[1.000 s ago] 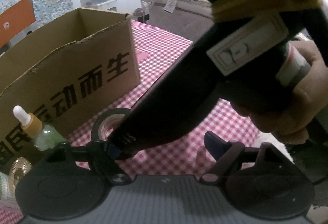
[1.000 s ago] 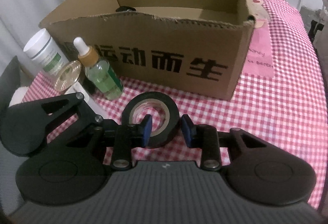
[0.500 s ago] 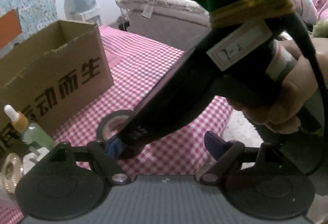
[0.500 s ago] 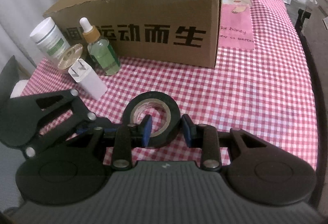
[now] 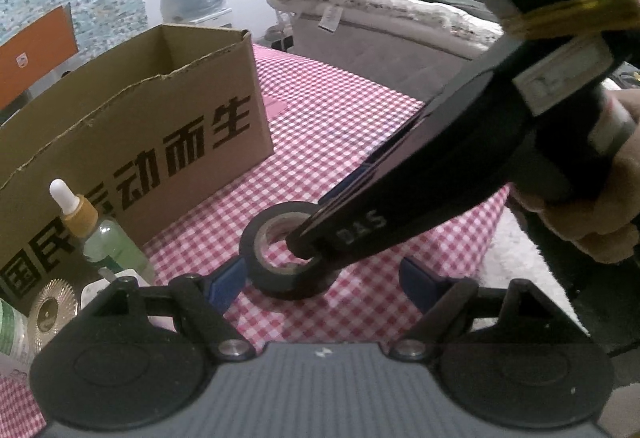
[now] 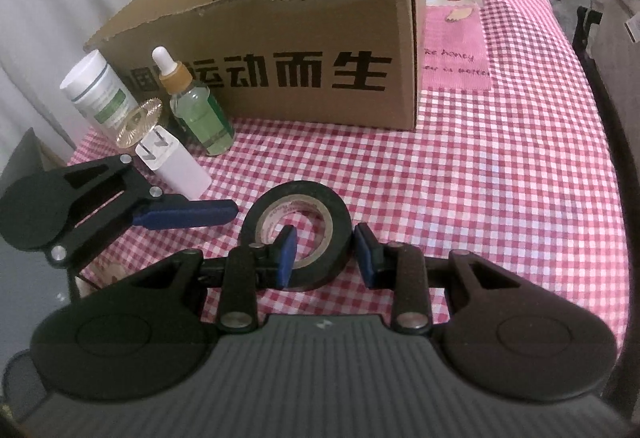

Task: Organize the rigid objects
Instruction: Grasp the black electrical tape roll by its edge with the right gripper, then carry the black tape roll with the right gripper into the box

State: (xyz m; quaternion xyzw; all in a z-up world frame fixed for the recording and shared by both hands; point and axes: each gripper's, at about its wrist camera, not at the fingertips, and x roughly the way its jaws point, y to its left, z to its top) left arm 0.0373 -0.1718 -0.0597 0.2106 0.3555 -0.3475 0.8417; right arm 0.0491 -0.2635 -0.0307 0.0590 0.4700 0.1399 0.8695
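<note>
Blue-padded fingers (image 6: 188, 213) of the left gripper (image 5: 320, 276) stand wide apart and released, one pad just beside the left edge of the black tape roll (image 6: 300, 234), gripping nothing. Moving rightward, the right gripper (image 6: 326, 252) straddles the roll's near wall: one pad sits inside the hole, the other against the outer face, clenched on the band. The roll lies flat on the red-checked tablecloth (image 6: 500, 177), near the front edge of the table.

At far left in the right wrist view stand a white jar (image 6: 98, 93), a gold ridged disc (image 6: 138, 121), a white plug adapter (image 6: 174, 165) and a green dropper bottle (image 6: 200, 113), all clustered before the open cardboard box (image 6: 304, 73). Right of the box lies a pink printed patch (image 6: 456, 49). In the left wrist view a hand (image 5: 600, 213) grips the right gripper's handle.
</note>
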